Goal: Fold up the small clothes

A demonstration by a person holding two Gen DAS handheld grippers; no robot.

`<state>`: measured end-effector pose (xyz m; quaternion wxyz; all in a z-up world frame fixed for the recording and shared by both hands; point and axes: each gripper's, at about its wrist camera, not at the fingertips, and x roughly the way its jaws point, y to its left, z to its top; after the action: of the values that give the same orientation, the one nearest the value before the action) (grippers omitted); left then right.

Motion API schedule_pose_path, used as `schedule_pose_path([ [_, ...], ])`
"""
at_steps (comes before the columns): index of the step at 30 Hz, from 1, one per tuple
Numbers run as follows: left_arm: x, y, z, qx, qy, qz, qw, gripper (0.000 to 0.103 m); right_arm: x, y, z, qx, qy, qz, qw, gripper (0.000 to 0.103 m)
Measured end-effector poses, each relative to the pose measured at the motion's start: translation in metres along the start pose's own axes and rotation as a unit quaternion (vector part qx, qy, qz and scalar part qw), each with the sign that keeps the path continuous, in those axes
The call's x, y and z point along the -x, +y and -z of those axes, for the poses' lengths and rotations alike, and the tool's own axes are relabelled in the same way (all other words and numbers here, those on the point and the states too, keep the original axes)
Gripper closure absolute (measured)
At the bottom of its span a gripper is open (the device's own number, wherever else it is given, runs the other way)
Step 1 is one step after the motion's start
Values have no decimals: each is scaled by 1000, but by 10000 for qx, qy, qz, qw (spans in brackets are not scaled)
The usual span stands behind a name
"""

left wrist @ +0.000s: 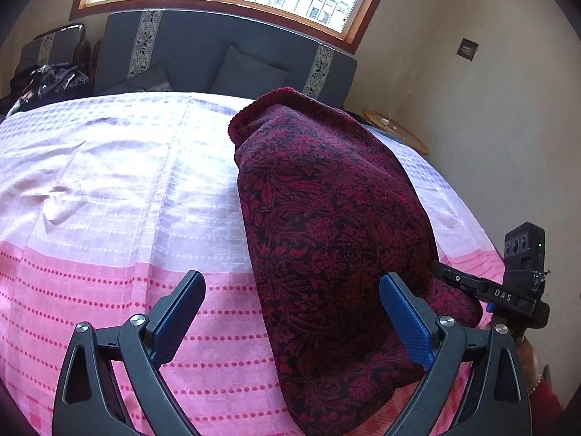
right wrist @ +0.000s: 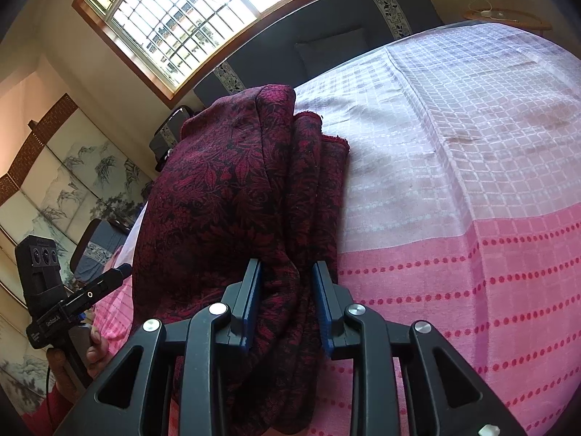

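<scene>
Maroon knit garment (left wrist: 326, 225), patterned with black foliage, lies folded in a long bundle on the pink-and-white checked bedspread (left wrist: 120, 189). Left wrist view: the left gripper (left wrist: 290, 312) stands wide, jaws released, with its right pad beside the cloth; the other handset shows at the right edge. Only the right wrist view shows the stacked folds and a raw hem, and the right gripper (right wrist: 287, 298) clamped on a bunched fold of the garment. A painted folding screen (right wrist: 72, 181) appears there alone.
</scene>
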<state>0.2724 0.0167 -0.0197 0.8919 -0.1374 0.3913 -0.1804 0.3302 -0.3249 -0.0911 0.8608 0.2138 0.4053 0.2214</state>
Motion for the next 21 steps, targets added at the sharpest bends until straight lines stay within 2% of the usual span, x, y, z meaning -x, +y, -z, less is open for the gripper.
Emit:
schedule_pose_path([
  [2,-10,15,-8,271,194,424,9985,7,0,0,0,16,-8,12,10000,79],
  [5,-30,30,-15,574,559,970,9921,7,0,-2,0,-27,12,-37,10000,79],
  [8,-49,39,-18,786,825,1352,9842,7,0,-4,0,-93,35,-76,9999,78],
  [11,-64,41,-21,920,1065,1896,9717,7,1,-5,0,-113,47,-94,9999,77],
  [13,-70,34,-26,741,1116,2017,9702,7,1,-7,0,-159,70,-137,9998,77],
  [17,-76,21,-30,497,1186,1864,9740,7,1,-9,-2,-237,136,-164,9995,73],
  [18,-76,19,-30,421,1147,1803,9760,7,1,-9,-3,-211,150,-167,9995,66],
  [19,-75,18,-29,375,1118,1741,9776,12,2,-8,-4,-183,159,-92,9997,53],
  [21,-73,21,-27,413,1102,1706,9783,16,4,-9,-9,-104,173,58,9998,41],
])
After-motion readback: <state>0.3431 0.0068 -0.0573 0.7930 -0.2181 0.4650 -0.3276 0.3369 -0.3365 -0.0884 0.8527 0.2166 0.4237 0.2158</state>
